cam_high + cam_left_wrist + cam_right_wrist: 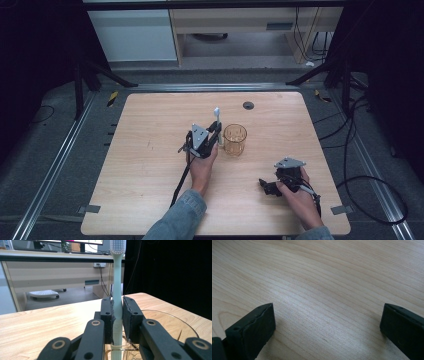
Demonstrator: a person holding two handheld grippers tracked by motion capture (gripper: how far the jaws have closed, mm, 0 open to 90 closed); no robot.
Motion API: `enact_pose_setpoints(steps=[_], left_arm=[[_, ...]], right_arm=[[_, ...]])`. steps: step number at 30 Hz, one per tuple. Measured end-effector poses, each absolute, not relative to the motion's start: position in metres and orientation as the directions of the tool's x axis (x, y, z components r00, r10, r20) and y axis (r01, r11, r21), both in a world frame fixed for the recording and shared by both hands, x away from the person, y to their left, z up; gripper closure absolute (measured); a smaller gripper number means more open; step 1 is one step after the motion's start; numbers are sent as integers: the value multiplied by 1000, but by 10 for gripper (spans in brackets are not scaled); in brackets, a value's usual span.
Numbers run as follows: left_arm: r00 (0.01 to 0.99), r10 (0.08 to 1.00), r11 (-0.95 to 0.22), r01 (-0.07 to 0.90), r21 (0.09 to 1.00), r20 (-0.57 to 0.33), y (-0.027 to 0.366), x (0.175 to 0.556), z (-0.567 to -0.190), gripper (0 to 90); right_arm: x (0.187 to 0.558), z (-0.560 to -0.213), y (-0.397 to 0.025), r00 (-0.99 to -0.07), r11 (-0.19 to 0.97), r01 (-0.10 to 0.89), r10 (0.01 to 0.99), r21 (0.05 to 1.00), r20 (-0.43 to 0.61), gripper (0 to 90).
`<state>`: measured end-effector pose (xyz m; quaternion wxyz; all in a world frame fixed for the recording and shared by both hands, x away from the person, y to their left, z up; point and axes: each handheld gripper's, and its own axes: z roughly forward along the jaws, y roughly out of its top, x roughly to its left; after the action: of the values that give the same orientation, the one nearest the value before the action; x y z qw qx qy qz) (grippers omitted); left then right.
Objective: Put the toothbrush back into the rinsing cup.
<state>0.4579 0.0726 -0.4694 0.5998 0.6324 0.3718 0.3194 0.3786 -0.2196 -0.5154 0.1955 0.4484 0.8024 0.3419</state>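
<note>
I saw the toothbrush (117, 285) standing upright, pale mint-green with a slim straight handle and a small head of white bristles at the top, its handle pinched between the two black jaws of the left gripper (117, 315). In the high view the toothbrush (217, 120) rose just beside the glass cup (235, 139), on the cup's left, and the left gripper (215, 136) sat close against that same side. The cup was amber-tinted, transparent and patterned, standing on the wooden table (150, 165); in the left gripper view the cup (175, 327) lay just below and to the right of the jaws. The right gripper (266, 186) rested near the table's front edge, well apart from the cup, and in its own view the right gripper (327, 325) had its jaws spread wide over bare wood.
</note>
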Motion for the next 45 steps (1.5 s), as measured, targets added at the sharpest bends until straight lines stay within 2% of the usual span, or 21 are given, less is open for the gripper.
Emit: enact_pose_setpoints(steps=[10, 19, 45], left_arm=[[519, 853, -3, 99, 995, -49, 73, 458, -473, 786], [516, 856, -14, 70, 997, -25, 71, 458, -476, 786], [509, 861, -37, 101, 994, -19, 75, 454, -481, 780]], right_arm=[[379, -515, -220, -522, 364, 586, 853, 724, -7, 4], [379, -515, -220, -522, 364, 586, 853, 724, -7, 4], [379, -515, -219, -522, 364, 586, 853, 724, -6, 4]])
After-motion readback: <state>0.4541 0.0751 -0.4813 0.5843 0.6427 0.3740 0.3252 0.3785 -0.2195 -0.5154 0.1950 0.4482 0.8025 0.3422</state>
